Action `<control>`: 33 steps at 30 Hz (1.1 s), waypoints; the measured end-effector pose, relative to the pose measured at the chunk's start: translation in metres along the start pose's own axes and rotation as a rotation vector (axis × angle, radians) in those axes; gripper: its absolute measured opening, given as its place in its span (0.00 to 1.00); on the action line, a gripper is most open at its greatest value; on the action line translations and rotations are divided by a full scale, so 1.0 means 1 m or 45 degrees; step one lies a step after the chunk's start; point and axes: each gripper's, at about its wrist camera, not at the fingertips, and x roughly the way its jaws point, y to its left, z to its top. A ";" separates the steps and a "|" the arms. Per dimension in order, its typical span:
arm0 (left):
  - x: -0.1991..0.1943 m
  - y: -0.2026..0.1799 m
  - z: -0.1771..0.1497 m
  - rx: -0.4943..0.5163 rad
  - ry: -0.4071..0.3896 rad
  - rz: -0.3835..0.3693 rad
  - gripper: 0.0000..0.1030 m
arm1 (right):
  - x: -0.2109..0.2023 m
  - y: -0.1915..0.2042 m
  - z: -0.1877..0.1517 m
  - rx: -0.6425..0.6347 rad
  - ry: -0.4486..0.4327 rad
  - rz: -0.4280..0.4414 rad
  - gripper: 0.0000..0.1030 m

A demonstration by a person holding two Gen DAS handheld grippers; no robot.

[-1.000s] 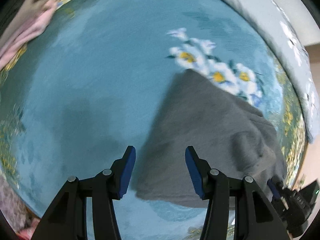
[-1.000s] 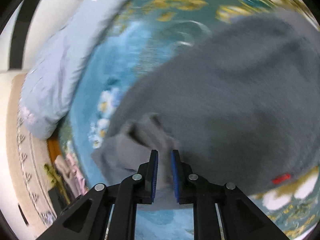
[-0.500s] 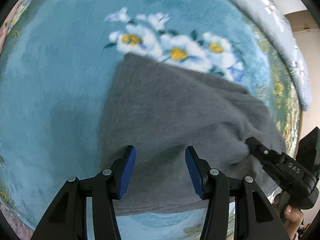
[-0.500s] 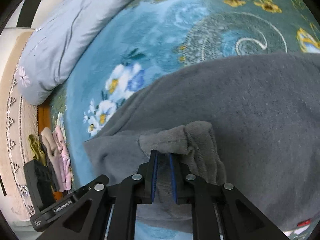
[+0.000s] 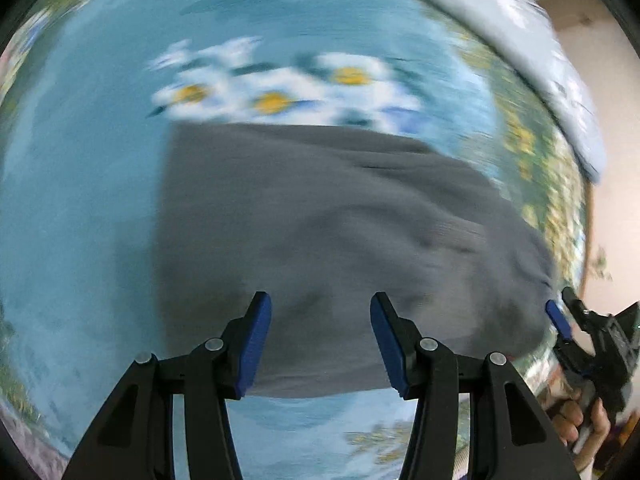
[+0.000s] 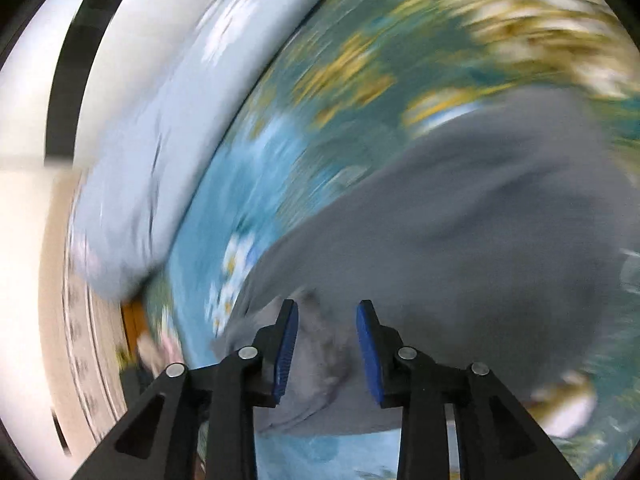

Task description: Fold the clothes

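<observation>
A grey garment (image 5: pixel 320 208) lies spread flat on a blue floral bedspread (image 5: pixel 80 160). My left gripper (image 5: pixel 319 304) hangs open over the garment's near edge, with nothing pinched between its blue pads. In the right wrist view the same grey garment (image 6: pixel 460 240) fills the right half. A bunched grey fold (image 6: pixel 324 356) lies below and between the jaws of my right gripper (image 6: pixel 326 308), which are opening, and the pads stand clear of the cloth. The right gripper (image 5: pixel 564 308) also shows at the garment's right corner in the left wrist view. Both views are motion-blurred.
A pale blue pillow (image 6: pixel 160 160) runs along the bed's far side, and this pillow (image 5: pixel 540 52) shows at the upper right. Pink clothes (image 6: pixel 160 348) lie near the bed's edge. A person's hand (image 5: pixel 580 420) holds the right gripper's handle.
My right gripper was shut on the grey fold, and now its jaws have spread and the fold has dropped free. The left gripper has moved over the garment's near edge, still open.
</observation>
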 end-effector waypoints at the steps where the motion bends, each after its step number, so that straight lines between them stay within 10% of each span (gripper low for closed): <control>1: 0.004 -0.016 0.000 0.043 0.010 -0.035 0.51 | -0.018 -0.019 0.001 0.083 -0.070 -0.017 0.37; 7: 0.048 -0.090 0.004 0.204 0.109 -0.091 0.51 | -0.068 -0.117 -0.005 0.524 -0.254 -0.037 0.58; 21: 0.097 -0.106 0.017 0.140 0.192 0.031 0.51 | -0.010 -0.157 0.006 0.721 -0.206 0.056 0.58; 33: 0.080 -0.108 0.027 0.051 0.177 -0.006 0.51 | -0.023 -0.126 0.015 0.726 -0.279 0.145 0.22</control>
